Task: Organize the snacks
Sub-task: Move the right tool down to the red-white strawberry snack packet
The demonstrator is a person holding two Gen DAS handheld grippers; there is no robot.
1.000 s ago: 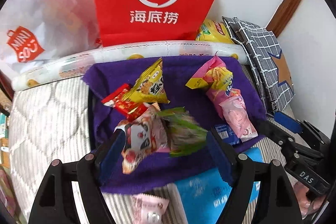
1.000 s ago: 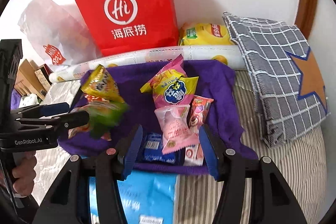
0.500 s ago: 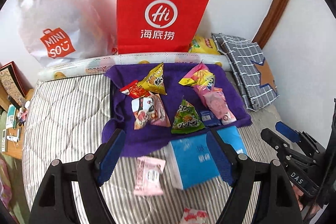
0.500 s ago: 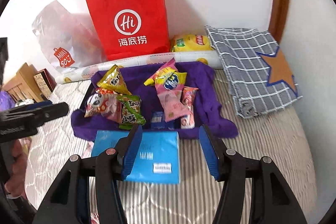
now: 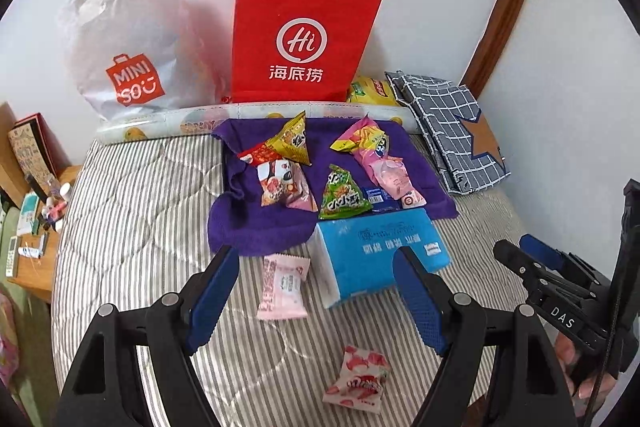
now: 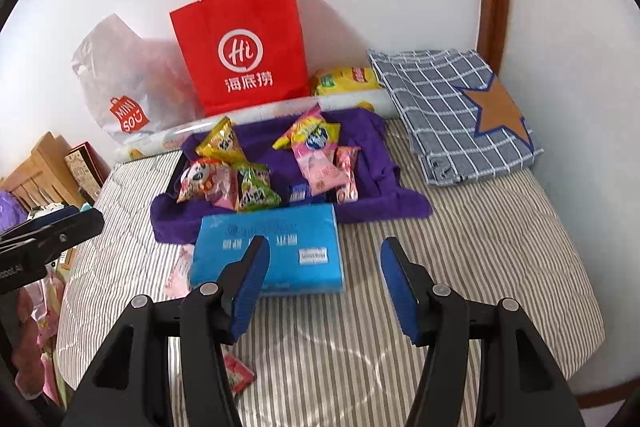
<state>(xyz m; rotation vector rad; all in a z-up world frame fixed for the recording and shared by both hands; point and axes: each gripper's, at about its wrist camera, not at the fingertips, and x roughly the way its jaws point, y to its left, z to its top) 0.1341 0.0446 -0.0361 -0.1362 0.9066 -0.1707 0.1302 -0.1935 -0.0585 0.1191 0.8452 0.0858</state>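
Left tongs point(image 5: 316, 291) now empty, spread wide, pulled back; green triangular snack packet point(image 5: 341, 199) dropped onto purple cloth point(image 5: 256, 227) ahead; right tongs point(image 6: 324, 279) likewise agape, empty; pink wrapped snack point(image 5: 283, 285) between left tongs' tips likely next.

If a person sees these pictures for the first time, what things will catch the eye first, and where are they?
The red paper bag stands upright against the white wall at the back, beside a white Miniso bag. In front of them, bright snack packets lie on a purple cloth on the striped bed, with a blue pack at its near edge. Two pink packets lie loose on the stripes.
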